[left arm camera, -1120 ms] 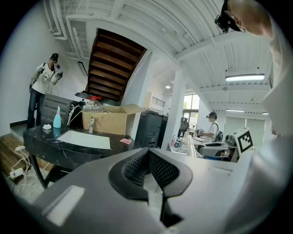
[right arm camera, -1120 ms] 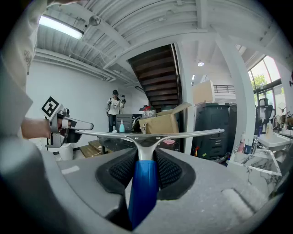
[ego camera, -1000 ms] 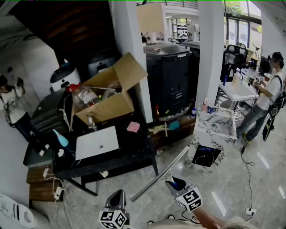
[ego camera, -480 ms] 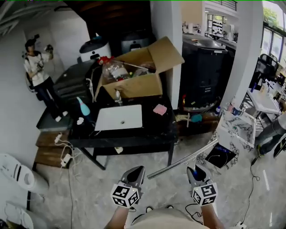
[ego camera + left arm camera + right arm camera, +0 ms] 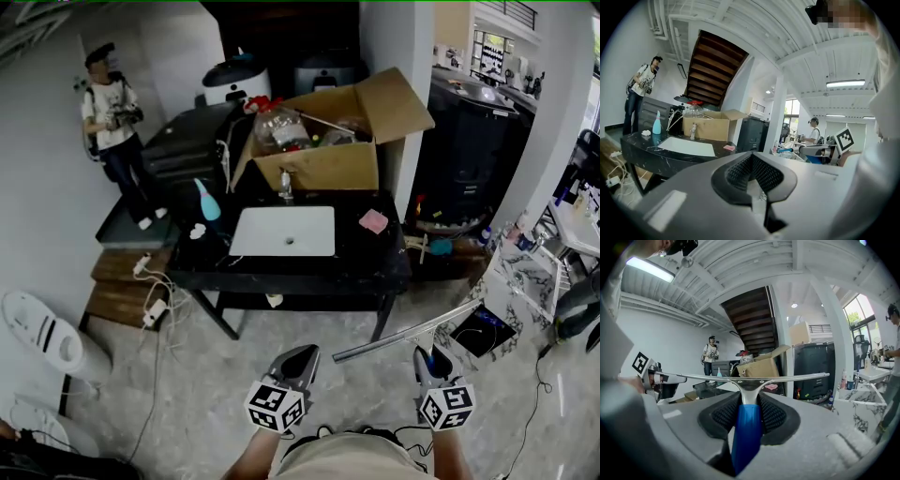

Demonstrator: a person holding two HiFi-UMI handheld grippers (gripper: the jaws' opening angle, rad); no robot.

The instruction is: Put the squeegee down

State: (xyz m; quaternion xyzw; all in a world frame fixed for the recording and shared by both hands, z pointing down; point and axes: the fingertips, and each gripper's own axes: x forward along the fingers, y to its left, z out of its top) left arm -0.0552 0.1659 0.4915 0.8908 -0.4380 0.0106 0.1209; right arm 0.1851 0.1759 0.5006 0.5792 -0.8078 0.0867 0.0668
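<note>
The squeegee has a blue handle and a long metal blade bar. My right gripper is shut on the handle, with the blade lying level across its front. In the head view the right gripper is at the lower right, and the squeegee juts up and left from it over the floor, short of the black table. My left gripper hangs beside it at lower centre. In the left gripper view the left gripper is shut with nothing in it.
On the table lie a white sink basin, a pink sponge, a teal bottle and an open cardboard box. A person stands at far left. A marble-patterned stand is at right, a power strip lies at left.
The head view has swung, so the table now sits in the centre ahead. Both grippers show fully at the bottom. The squeegee stays held in the right gripper.
</note>
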